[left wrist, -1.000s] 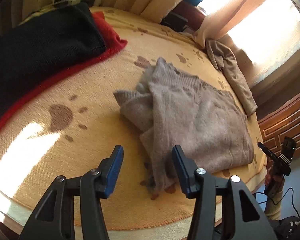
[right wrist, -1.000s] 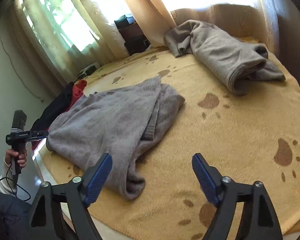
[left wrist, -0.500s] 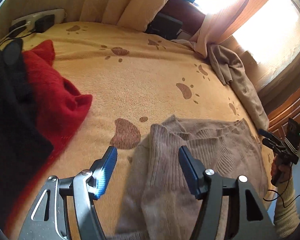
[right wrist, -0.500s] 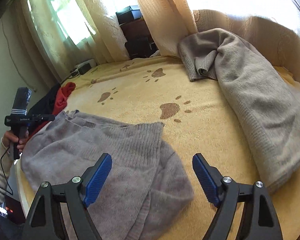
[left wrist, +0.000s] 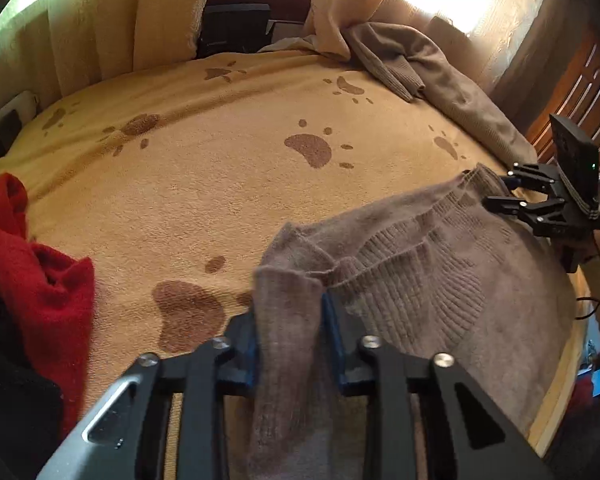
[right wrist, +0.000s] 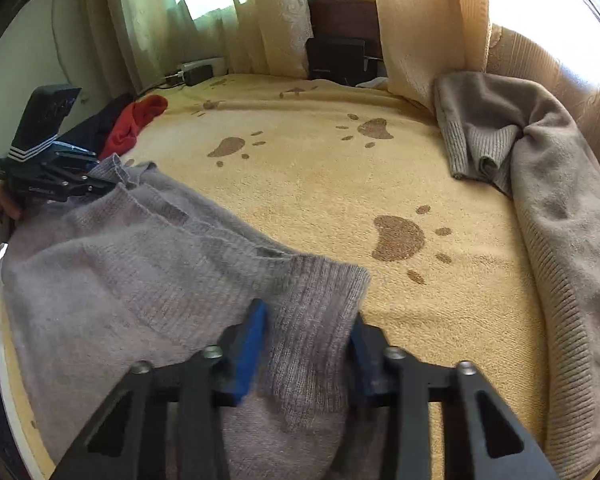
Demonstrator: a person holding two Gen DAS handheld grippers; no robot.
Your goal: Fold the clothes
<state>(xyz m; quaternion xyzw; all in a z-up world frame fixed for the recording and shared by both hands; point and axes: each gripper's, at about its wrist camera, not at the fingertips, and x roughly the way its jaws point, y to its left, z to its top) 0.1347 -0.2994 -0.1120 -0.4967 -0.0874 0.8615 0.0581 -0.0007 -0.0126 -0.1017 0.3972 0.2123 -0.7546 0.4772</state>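
Observation:
A grey-brown knitted sweater lies spread on a yellow bed blanket with brown paw prints. My left gripper is shut on one top corner of the sweater, with cloth bunched between its blue pads. My right gripper is shut on the other top corner of the same sweater. The right gripper also shows in the left wrist view, at the sweater's far corner. The left gripper shows in the right wrist view at the far corner.
A second grey-brown garment lies crumpled along the far right of the bed, also in the left wrist view. Red clothing and black clothing lie at the left edge. Curtains, dark boxes and a power strip stand behind.
Both grippers moved forward over the sweater and closed on its two top corners; a second ago they were open and farther back.

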